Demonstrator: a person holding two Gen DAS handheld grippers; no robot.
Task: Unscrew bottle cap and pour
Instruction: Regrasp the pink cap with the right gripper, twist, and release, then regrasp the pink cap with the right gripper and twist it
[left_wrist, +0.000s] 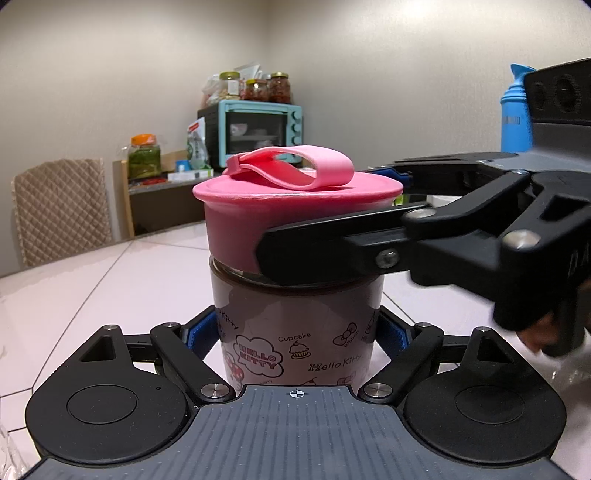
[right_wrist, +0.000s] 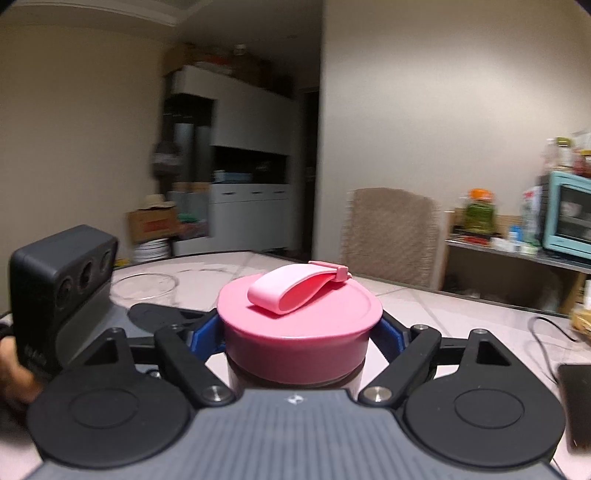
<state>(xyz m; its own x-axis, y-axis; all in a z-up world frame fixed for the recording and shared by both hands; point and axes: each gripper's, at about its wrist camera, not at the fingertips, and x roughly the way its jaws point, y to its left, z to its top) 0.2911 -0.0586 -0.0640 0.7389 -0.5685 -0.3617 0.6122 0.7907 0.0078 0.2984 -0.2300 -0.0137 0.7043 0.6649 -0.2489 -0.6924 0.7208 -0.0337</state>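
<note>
- I see a Hello Kitty bottle (left_wrist: 295, 332) standing upright on the pale tiled surface (left_wrist: 92, 288), its printed body filled with a dark drink.
- My left claw (left_wrist: 295, 332) is closed around the lower body of the bottle, its blue pads pressing on both sides, so the bottle is braced.
- The pink cap (left_wrist: 295, 218) is still seated on the bottle's neck, and its pink carry loop (left_wrist: 295, 170) lies flat across the top.
- My right claw (right_wrist: 299, 332) comes in from the side and is clamped on the skirt of the cap; in the right wrist view the blue pads sit against both sides of the pink rim.
- I judge that the gripping stage is done: one claw holds the body, the other holds the cap.
- The unscrewing is not visibly finished; I see no gap between the cap and the bottle that would show it lifted free. How far it is turned I cannot tell.
- A clear glass bowl (right_wrist: 144, 286) sits on the surface beyond the left claw's body; I take it for the likely pouring target, and it appears empty.
- Left to do, as I read it: twist the cap off, set it aside, then tip the bottle to pour.
- The right wrist view is blurred.
</note>
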